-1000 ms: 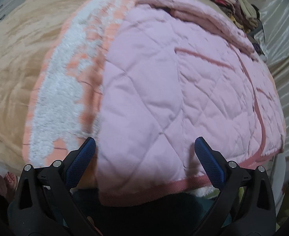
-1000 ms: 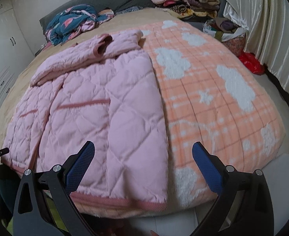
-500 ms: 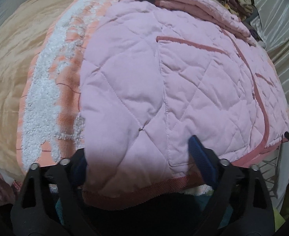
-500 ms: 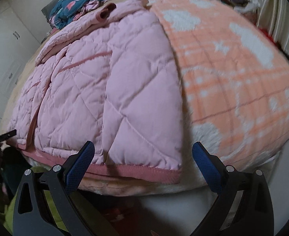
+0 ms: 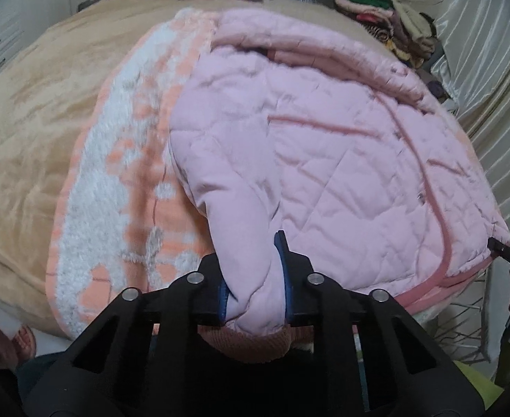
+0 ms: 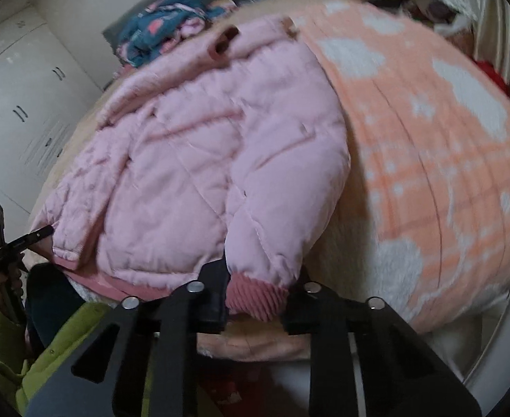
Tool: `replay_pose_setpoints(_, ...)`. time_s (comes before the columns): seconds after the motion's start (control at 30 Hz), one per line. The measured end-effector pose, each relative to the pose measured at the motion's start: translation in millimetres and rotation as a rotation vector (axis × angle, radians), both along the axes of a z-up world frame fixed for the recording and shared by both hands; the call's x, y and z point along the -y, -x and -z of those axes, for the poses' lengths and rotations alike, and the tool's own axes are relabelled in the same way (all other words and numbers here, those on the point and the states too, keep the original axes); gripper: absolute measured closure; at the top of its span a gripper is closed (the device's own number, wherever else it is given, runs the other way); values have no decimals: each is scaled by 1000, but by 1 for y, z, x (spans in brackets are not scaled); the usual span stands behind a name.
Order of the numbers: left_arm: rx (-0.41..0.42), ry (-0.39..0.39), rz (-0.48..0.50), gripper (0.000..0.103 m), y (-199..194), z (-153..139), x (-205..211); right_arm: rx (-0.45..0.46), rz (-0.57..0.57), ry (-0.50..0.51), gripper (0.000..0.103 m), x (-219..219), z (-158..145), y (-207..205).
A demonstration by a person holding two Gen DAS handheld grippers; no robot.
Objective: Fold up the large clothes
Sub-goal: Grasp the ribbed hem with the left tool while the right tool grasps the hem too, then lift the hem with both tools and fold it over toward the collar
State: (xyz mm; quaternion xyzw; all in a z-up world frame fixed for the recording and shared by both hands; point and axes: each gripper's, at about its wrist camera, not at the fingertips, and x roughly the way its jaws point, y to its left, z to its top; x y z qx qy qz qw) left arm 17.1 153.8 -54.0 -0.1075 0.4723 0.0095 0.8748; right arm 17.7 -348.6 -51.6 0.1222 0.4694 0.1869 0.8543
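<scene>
Now your left gripper (image 5: 253,278) jaws pinch puffy pink jacket (image 5: 324,160) hem; your right gripper (image 6: 256,299) jaws pinch its ribbed hem too.

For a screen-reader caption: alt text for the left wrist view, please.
The left gripper is shut on the ribbed hem of a pink quilted jacket, which lies on an orange-and-white fleece blanket over a tan bedspread.

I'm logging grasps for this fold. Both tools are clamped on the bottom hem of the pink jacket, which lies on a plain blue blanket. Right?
Not quite: the blanket is orange with white clouds, as the right wrist view shows. The left tool and right tool are indeed both shut on the bottom hem of the pink jacket.
</scene>
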Motion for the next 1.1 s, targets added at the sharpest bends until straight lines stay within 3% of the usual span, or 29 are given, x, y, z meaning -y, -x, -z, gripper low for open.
replay_pose_setpoints(0.23, 98, -25, 0, 92, -10, -38, 5, 263, -28, -23, 89, -6, -70, -11)
replay_pose_setpoints(0.33, 153, -10, -37, 92, -18, -55, 2, 317, -27, -21, 89, -11, -87, -19)
replay_pose_setpoints(0.57, 219, -42, -44, 92, -36, -86, 6, 382, -14, -23, 91, -13, -112, -41)
replay_pose_setpoints(1.1, 299, -47, -50, 92, -77, -122, 6, 449, 57, -43, 91, -18, -139, -85)
